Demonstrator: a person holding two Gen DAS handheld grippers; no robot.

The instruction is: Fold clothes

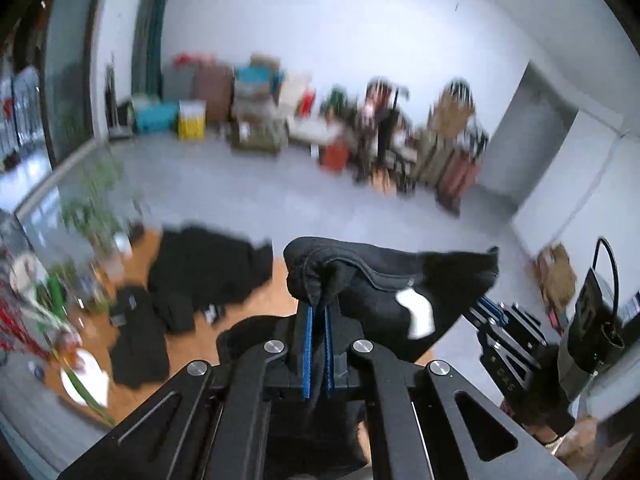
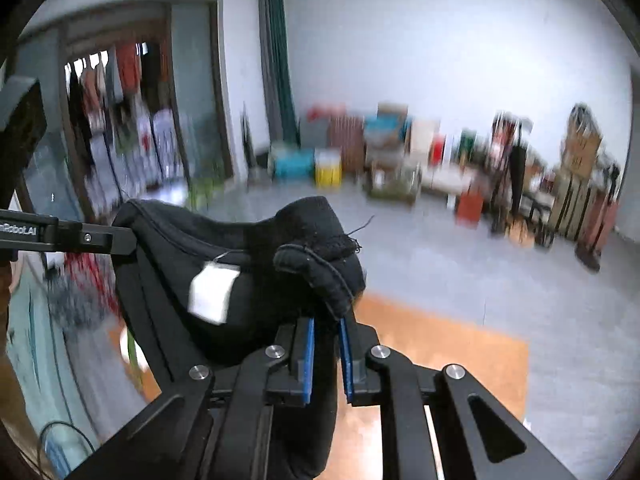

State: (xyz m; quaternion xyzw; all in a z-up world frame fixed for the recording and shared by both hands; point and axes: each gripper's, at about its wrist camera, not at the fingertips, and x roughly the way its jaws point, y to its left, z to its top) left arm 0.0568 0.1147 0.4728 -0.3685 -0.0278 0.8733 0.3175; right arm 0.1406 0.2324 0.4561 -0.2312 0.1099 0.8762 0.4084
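Observation:
A black garment [image 1: 380, 280] with a white label [image 1: 416, 314] hangs stretched between both grippers, high above the wooden table [image 1: 260, 304]. My left gripper [image 1: 318, 314] is shut on one bunched edge of it, cloth pinched between the blue pads. At the right of this view my right gripper [image 1: 486, 304] grips the other end. In the right wrist view the right gripper [image 2: 326, 324] is shut on a rolled hem of the black garment [image 2: 248, 264], the label [image 2: 212, 294] faces me, and the left gripper [image 2: 130, 240] holds the far corner.
More black clothes [image 1: 208, 268] lie heaped on the table's left, with smaller black pieces [image 1: 140, 340] in front. A potted plant [image 1: 96, 204], a white plate [image 1: 86, 378] and small items crowd the left edge. Boxes and suitcases [image 1: 256, 112] line the far wall beyond grey floor.

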